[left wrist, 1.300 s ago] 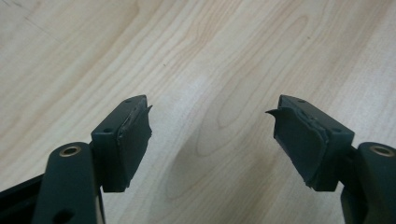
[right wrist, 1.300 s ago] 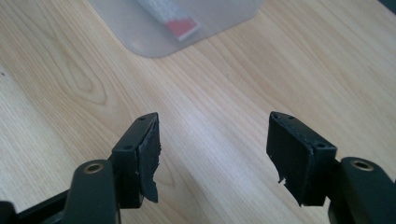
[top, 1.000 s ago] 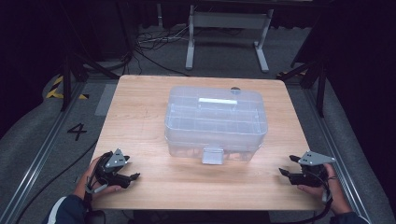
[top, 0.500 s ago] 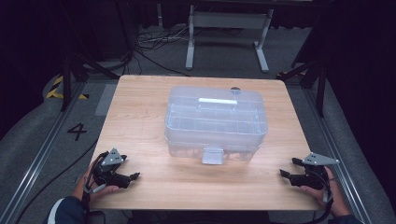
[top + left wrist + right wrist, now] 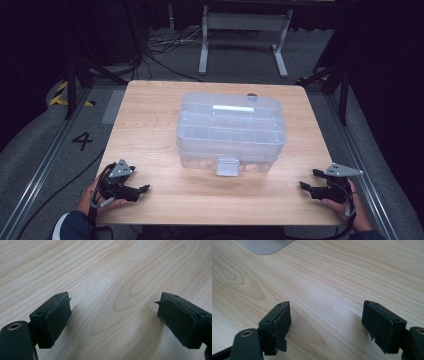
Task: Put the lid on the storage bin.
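A clear plastic box (image 5: 231,131) is set in the middle of the table (image 5: 150,115), well apart from both grippers. It looks light, stiff and slippery. It is best lifted by its top handle (image 5: 232,107). The left gripper (image 5: 142,189) and the right gripper (image 5: 303,184) have just been opened wide, and nothing is held.

One readable mark: black numeral "4" (image 5: 82,140) painted on the grey floor (image 5: 45,150), left of the wooden surface (image 5: 150,130), between the metal floor rail and the surface edge. Yellow-black hazard stripes (image 5: 62,95) farther back on the floor carry no text.
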